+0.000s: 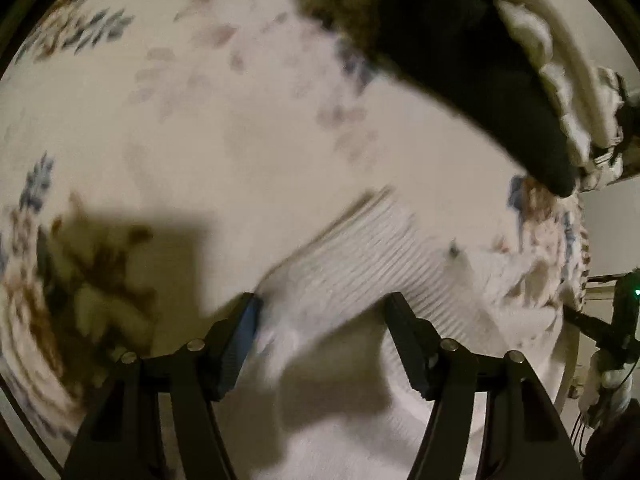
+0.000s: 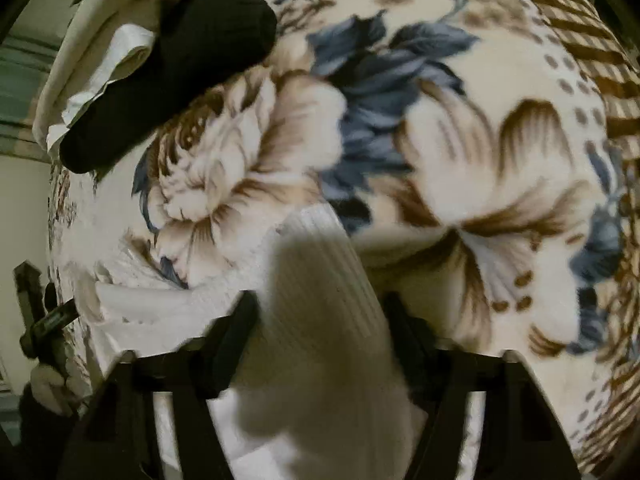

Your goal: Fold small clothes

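A white ribbed garment (image 1: 360, 256) lies on a floral blanket (image 1: 200, 120). My left gripper (image 1: 320, 308) is open, its fingers standing either side of the garment's near part. In the right wrist view the same white ribbed garment (image 2: 320, 300) runs up between the fingers of my right gripper (image 2: 320, 304), which is open around it. Both views are blurred by motion. I cannot tell whether the pads touch the cloth.
A black garment (image 1: 460, 60) lies at the far edge with white and cream clothes (image 1: 560, 80) behind it; the black garment also shows in the right wrist view (image 2: 180, 68). The blanket (image 2: 460, 140) has large brown and blue flowers. The other gripper's handle (image 2: 40, 312) shows at left.
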Demonstrator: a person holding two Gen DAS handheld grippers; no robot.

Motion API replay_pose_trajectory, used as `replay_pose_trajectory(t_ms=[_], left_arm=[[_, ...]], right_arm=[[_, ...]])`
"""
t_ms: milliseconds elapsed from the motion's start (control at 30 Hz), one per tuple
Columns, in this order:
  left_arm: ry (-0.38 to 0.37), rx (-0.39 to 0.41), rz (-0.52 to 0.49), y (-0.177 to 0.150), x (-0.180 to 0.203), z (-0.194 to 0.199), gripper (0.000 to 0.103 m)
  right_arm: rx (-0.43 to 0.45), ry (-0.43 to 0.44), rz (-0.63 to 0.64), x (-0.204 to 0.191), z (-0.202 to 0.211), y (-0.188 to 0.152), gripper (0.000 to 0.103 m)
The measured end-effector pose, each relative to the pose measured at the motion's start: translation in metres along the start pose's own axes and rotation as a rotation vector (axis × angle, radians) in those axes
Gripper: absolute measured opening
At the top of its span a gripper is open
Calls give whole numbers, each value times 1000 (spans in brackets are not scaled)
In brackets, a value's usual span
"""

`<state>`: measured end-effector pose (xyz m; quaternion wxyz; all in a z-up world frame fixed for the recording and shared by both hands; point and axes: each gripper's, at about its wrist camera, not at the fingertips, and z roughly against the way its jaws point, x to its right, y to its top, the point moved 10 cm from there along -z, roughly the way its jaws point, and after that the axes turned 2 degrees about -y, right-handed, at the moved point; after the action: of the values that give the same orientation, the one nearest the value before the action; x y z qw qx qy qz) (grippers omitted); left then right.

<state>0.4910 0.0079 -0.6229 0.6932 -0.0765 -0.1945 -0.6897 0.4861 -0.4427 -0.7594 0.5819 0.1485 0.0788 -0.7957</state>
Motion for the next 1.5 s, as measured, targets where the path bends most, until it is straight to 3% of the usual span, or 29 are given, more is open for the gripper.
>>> replay_pose_trajectory(t_ms=[33,67,233,433,633,733,800,833,867,900,933,967,1000,1167,1367,1400,1433,1467,1500], left_arm=[[7,22,-21,3,1,4,21],[13,27,-37,3,2,7,8],[31,116,-54,3,2,30,7],[91,269,59,17,-32,77,6],[87,257,182,28,-62,67,6],[83,187,213,27,-66,43,10],[79,148,237,24,-68,36,16],[70,142,255,21,-69,38,22],[69,138,271,17,-69,44,39],[54,138,282,12,-68,50,53],[9,155,300,6,-65,62,57],[-9,167,311,0,-63,73,60],[-22,175,316,-6,-62,81,60],[-38,147,338,-66,-55,112,60],[14,21,316,-127,-52,77,60],[20,12,308,-132,-51,70,57],[14,20,301,-135,-49,66,55],[-5,34,294,-136,-45,65,28],[-8,35,290,-138,-43,66,16]], right_arm=[[5,-6,8,-2,1,0,16],[24,-7,14,-5,5,1,15],[118,5,-22,-6,28,6,10],[212,38,-60,-5,68,15,9],[239,38,-65,-5,78,34,8],[191,9,-57,-8,52,42,9],[102,-3,-87,-3,26,44,10],[65,1,-105,0,19,44,20],[60,-7,-121,4,19,43,26],[77,-8,-131,7,25,42,38],[97,-2,-135,9,36,38,52],[110,-2,-140,12,47,31,59],[122,-8,-146,15,58,23,65],[121,36,-226,32,101,-49,66],[-40,84,-307,42,67,-137,66],[-48,107,-312,41,61,-143,61],[-54,121,-316,39,55,-150,37],[-54,119,-315,38,52,-155,21],[-38,117,-318,37,52,-157,15]])
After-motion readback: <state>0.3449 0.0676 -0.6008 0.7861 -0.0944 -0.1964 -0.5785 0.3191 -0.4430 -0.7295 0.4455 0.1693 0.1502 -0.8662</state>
